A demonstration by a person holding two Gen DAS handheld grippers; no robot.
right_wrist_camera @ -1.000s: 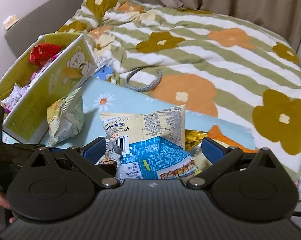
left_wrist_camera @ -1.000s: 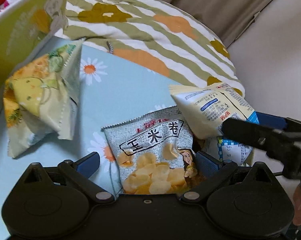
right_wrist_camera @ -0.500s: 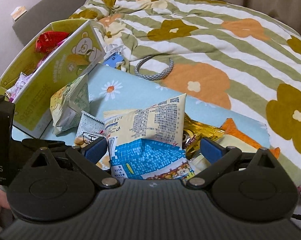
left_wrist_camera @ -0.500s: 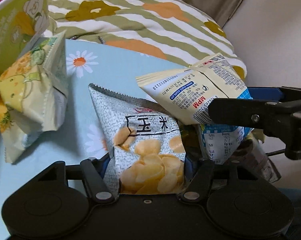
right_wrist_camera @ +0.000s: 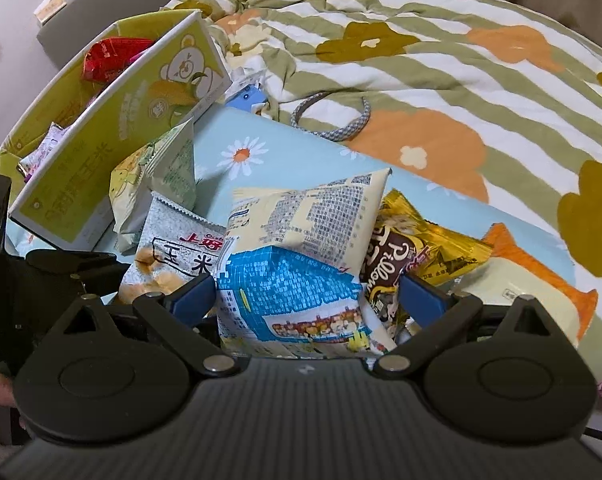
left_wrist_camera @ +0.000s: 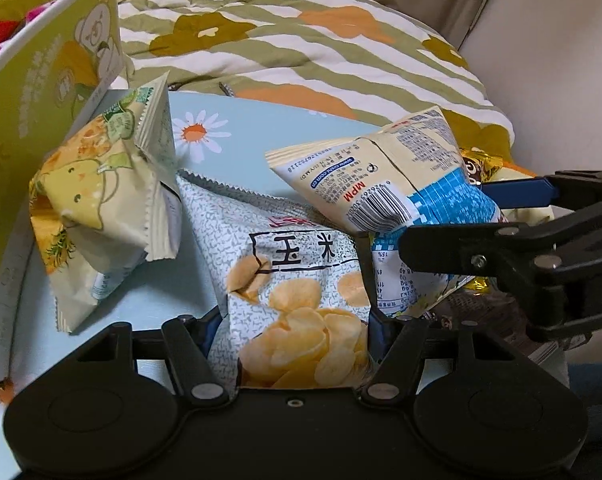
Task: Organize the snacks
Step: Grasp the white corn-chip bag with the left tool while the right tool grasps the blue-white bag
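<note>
Pick-up step judged under way: grey chip bag (left_wrist_camera: 297,304) is clamped in the left gripper (left_wrist_camera: 297,340), blue-and-cream bag (right_wrist_camera: 297,276) gripped in the right gripper (right_wrist_camera: 307,300), both just above the blue daisy board (left_wrist_camera: 237,148); next, carrying to the green box (right_wrist_camera: 113,136) is likely needed.

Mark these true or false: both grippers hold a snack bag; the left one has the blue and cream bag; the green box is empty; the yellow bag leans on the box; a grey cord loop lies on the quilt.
1. True: both grippers are shut on bags.
2. False: the left gripper pinches the grey chip bag; the right gripper holds the blue and cream bag.
3. False: the green box holds a red packet.
4. True: the yellow bag leans against it.
5. True: grey cord loop.
</note>
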